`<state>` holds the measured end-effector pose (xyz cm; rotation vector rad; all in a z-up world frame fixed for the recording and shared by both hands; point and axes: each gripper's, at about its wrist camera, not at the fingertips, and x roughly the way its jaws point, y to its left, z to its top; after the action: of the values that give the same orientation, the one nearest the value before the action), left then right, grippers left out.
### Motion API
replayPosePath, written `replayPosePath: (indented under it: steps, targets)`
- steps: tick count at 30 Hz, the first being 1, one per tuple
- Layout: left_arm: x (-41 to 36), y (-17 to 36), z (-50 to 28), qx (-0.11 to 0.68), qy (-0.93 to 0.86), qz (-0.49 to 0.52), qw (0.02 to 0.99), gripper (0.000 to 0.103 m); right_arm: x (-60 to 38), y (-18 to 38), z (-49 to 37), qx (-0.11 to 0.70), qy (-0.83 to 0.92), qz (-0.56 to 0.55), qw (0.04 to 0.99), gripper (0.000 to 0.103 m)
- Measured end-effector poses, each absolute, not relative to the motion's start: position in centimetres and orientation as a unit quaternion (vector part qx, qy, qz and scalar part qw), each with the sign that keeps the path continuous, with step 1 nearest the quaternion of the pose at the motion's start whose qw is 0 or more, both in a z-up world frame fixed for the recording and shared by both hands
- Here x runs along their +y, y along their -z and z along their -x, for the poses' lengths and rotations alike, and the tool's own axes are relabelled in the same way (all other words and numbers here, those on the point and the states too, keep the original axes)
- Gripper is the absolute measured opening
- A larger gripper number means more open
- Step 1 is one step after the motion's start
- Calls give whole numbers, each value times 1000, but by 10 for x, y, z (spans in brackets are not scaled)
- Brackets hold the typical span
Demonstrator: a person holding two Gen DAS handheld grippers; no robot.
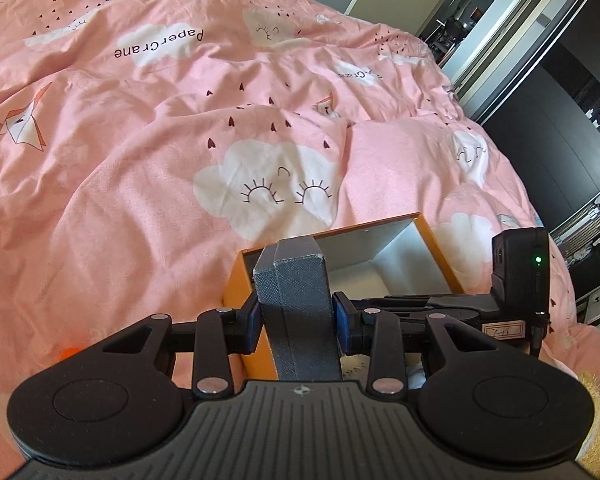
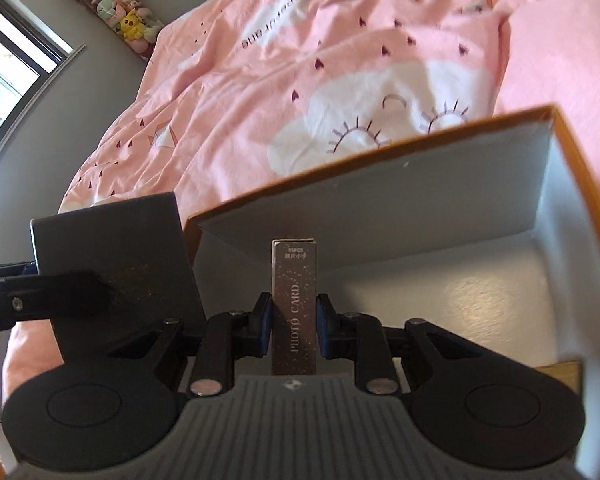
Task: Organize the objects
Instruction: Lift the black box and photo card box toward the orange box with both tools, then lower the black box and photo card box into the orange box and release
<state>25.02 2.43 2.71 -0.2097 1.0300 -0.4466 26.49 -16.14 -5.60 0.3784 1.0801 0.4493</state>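
While orange box (image 2: 572, 184) sits empty, left fingers (image 1: 260, 320) clamp grey box (image 1: 300, 300) — right fingers (image 2: 264, 320) clamp card pack (image 2: 294, 304).

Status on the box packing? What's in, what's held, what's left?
Done: nothing visibly packed; the orange box, sitting open on the pink duvet, shows only its white floor. In hand: the left gripper clamps a grey textured box at the orange box's near-left corner; the right gripper clamps a photo card pack over the opening. Left: lower both in and release.
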Motion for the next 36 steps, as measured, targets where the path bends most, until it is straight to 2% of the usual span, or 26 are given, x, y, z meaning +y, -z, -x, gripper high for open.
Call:
replayPosePath:
  steps: [10, 15, 20, 25, 28, 29, 36]
  targets:
    - [20, -18, -264, 498, 212, 96, 835, 40, -151, 80, -275, 549, -212, -181, 788, 25]
    - [12, -18, -263, 500, 208, 78, 837, 40, -141, 72, -268, 538, -199, -109, 812, 31]
    - [5, -18, -264, 505, 198, 67, 837, 40, -132, 73, -263, 533, -178, -35, 826, 31]
    - [3, -17, -263, 507, 198, 61, 837, 40, -138, 83, -263, 555, -185, -53, 809, 32]
    - [2, -17, -262, 507, 198, 57, 837, 40, -138, 84, -264, 556, -192, -56, 807, 27]
    - [1, -17, -262, 507, 198, 55, 837, 40, -138, 86, -263, 557, -201, -63, 803, 22]
    - [0, -16, -261, 509, 199, 57, 836, 40, -137, 80, -260, 544, -211, -47, 810, 22]
